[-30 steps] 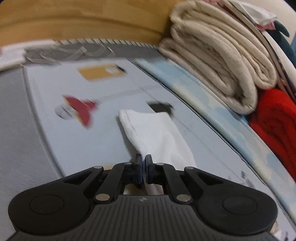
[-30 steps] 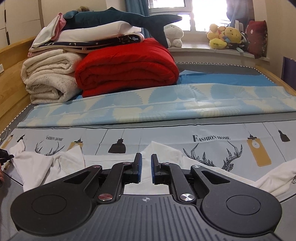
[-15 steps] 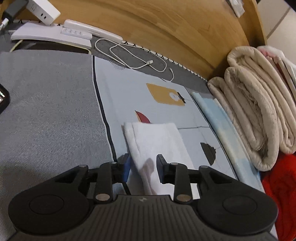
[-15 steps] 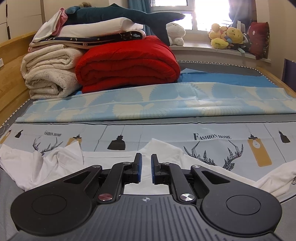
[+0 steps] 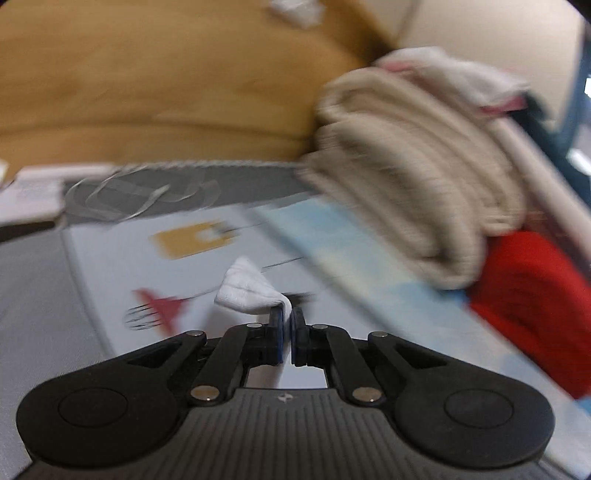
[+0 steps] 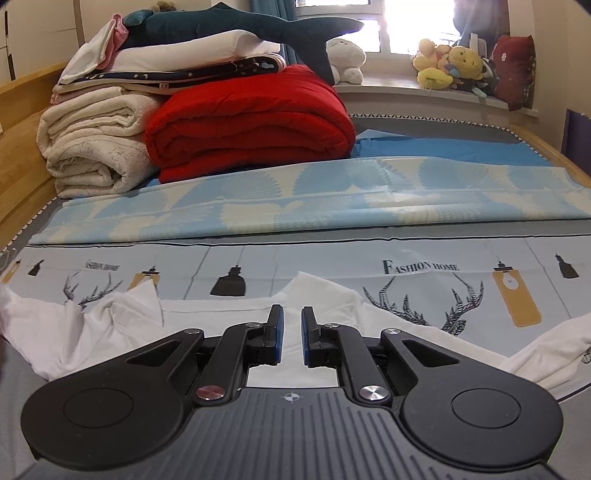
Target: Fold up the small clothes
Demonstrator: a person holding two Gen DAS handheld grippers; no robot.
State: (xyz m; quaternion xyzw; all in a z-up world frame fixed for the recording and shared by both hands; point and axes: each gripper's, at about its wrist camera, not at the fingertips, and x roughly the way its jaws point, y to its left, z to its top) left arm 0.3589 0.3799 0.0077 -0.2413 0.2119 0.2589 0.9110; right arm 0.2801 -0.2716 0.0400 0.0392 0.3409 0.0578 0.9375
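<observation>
So the left gripper is clamped tight on a bit of the white garment. A small bunched-up piece of the fabric sticks out past the fingertips, up and to the left of them, lifted off the printed sheet. You can also see a strip of white through the gap lower down between the fingers, so the cloth runs back under the claw too. The whole left view is pretty smeared with motion blur, so details are rough: wooden headboard up top, a beige folded blanket to the right, and a red blanket just beside it.

The right gripper isn't holding anything. Its jaws stand slightly apart with a clear gap between the blue pads. It sits low over the white garment, which is spread out crumpled on the printed sheet, right in front of and under the fingers. The cloth stretches from the far left of the view, passes beneath the claw, and carries on out to the right edge. One peak of fabric pokes up just beyond the fingertips.

Further back there's a light blue patterned sheet, then the red blanket next to the beige folded blanket, with more folded bedding and a dark shark plush stacked on top. Stuffed toys sit on the windowsill.
</observation>
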